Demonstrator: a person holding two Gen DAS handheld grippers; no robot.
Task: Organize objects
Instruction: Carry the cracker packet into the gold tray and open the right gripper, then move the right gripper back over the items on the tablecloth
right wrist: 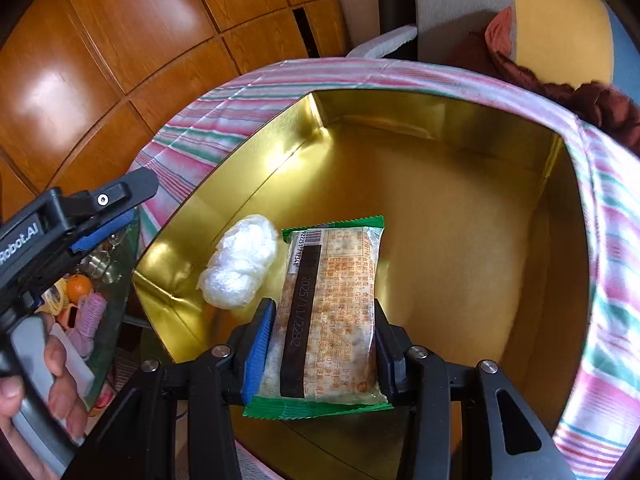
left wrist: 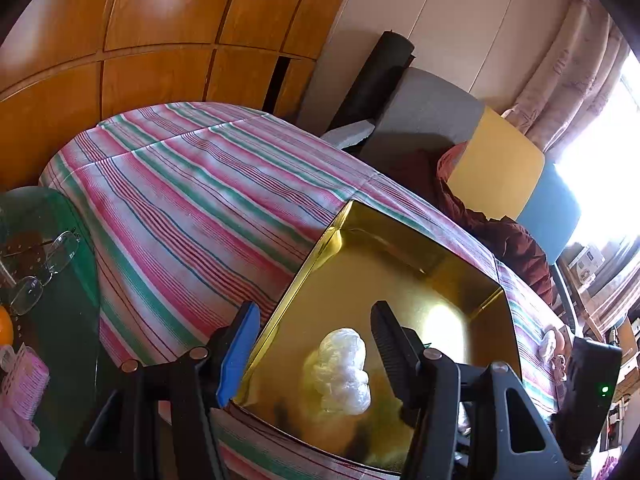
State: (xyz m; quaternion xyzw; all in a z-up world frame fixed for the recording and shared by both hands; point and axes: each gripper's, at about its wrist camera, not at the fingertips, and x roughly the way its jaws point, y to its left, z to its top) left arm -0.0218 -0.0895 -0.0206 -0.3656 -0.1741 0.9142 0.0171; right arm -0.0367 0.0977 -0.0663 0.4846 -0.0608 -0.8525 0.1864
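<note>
My right gripper (right wrist: 324, 344) pinches the snack packet (right wrist: 332, 312) by its long edges above the gold box (right wrist: 440, 120); if the slick wrapper slips, it could land on the white plastic bundle (right wrist: 240, 262) lying to its left in the box's near-left corner. My left gripper (left wrist: 316, 344) is spread, empty, over that bundle.

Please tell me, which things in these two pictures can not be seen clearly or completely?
- Snack packet: right wrist view; its sides are covered by the right gripper fingers, and its small print is unreadable.
- Gold box: left wrist view; near corner is hidden behind the left gripper.
- White plastic bundle: contents cannot be told in either view.
- Glasses: left wrist view, partly cut off by the edge.
</note>
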